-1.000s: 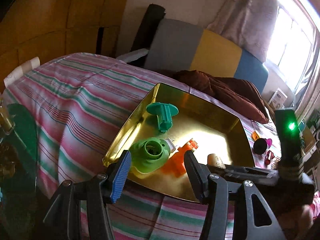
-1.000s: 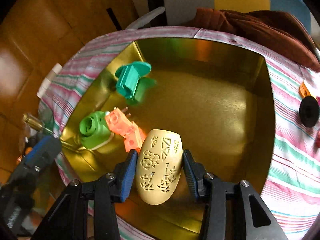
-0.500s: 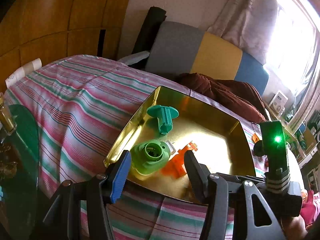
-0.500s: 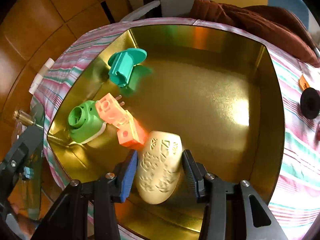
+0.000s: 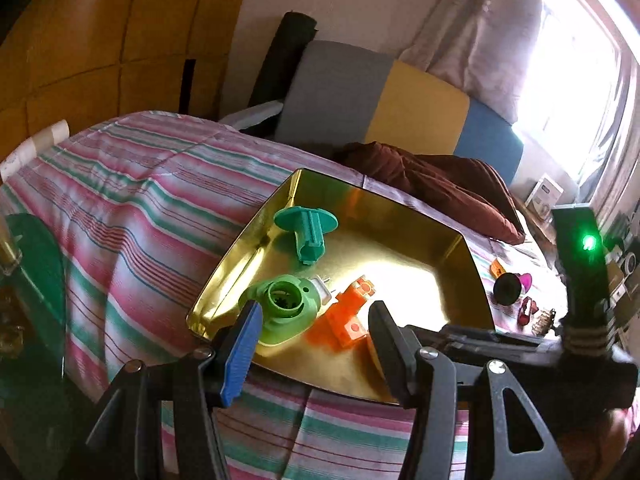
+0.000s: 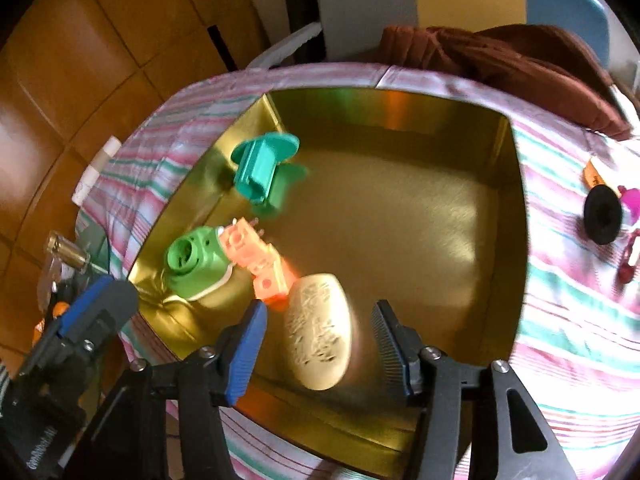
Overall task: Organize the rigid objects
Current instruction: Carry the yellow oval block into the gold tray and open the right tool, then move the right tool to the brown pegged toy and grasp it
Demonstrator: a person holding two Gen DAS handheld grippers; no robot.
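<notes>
A: Opening, that's what my right gripper (image 6: 318, 344) is doing. Its jaws are spreading and the cream egg (image 6: 319, 330) lies between them, clear of both pads, a gap on each side.

B: Where does the egg sit?

A: On the floor of the gold tray (image 6: 516, 216), near its front wall, its far end just beside the orange block (image 6: 264, 268). The picture is blurred there, so I can't say whether they touch.

B: What else is in the tray?

A: A green part (image 6: 192, 262) against the orange block at the left, and a teal spool (image 6: 262, 170) farther back near the left wall.

B: And your left gripper (image 5: 316, 344)?

A: Parted about halfway, gripping nothing, held over the tray's near edge above the striped cloth (image 5: 120, 200).

B: Anything outside the tray?

A: A black disc (image 6: 602, 214) on the cloth to the right, with small pink and orange bits beside it.
</notes>
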